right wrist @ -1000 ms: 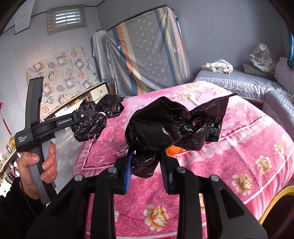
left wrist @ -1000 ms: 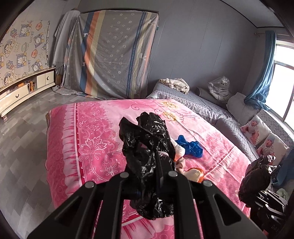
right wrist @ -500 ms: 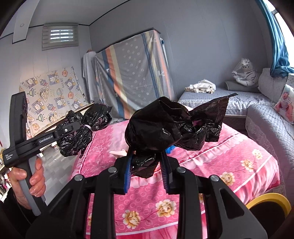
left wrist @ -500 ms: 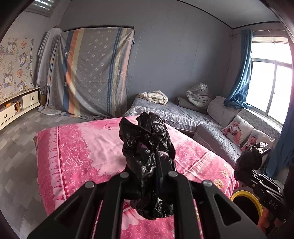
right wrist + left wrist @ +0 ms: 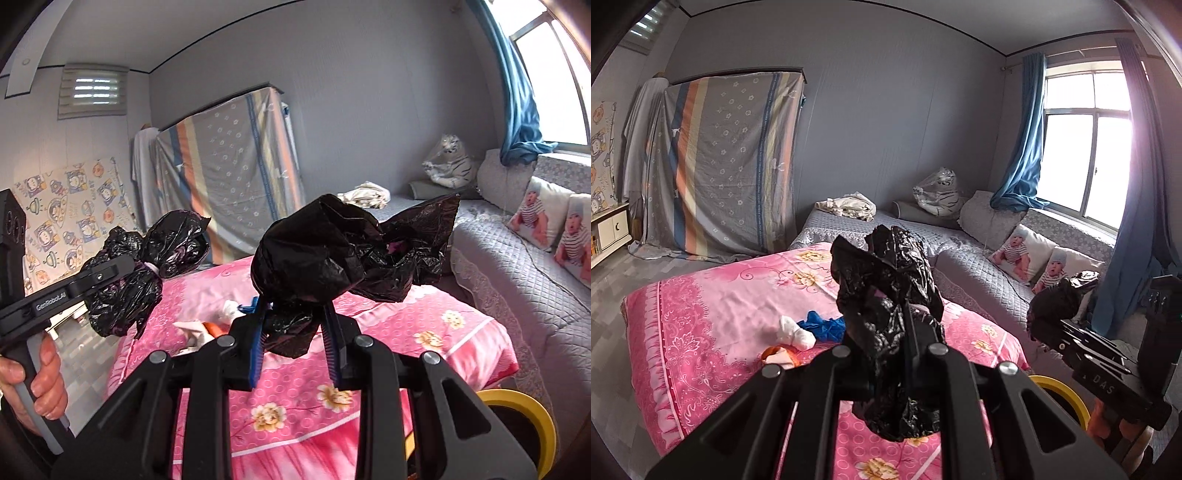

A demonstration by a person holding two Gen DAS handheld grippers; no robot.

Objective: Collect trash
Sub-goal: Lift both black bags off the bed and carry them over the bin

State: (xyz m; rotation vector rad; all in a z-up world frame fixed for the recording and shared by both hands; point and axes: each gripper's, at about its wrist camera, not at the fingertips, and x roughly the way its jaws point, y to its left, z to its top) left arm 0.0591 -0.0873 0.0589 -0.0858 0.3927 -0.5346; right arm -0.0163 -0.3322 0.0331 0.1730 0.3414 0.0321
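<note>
Black trash bag (image 5: 892, 325) bunched, pinched in left gripper (image 5: 886, 354) jaws; its other end clamped by right gripper (image 5: 293, 332). Keep both pinches firm, carry level toward yellow-rimmed bin (image 5: 517, 417) below-right of right jaws; leftover scraps (image 5: 798, 332) wait on pink bed (image 5: 713, 314).

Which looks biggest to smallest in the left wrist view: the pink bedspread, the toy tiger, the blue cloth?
1. pink bedspread
2. toy tiger
3. blue cloth, though partly hidden, so the last two are unsure.
</note>
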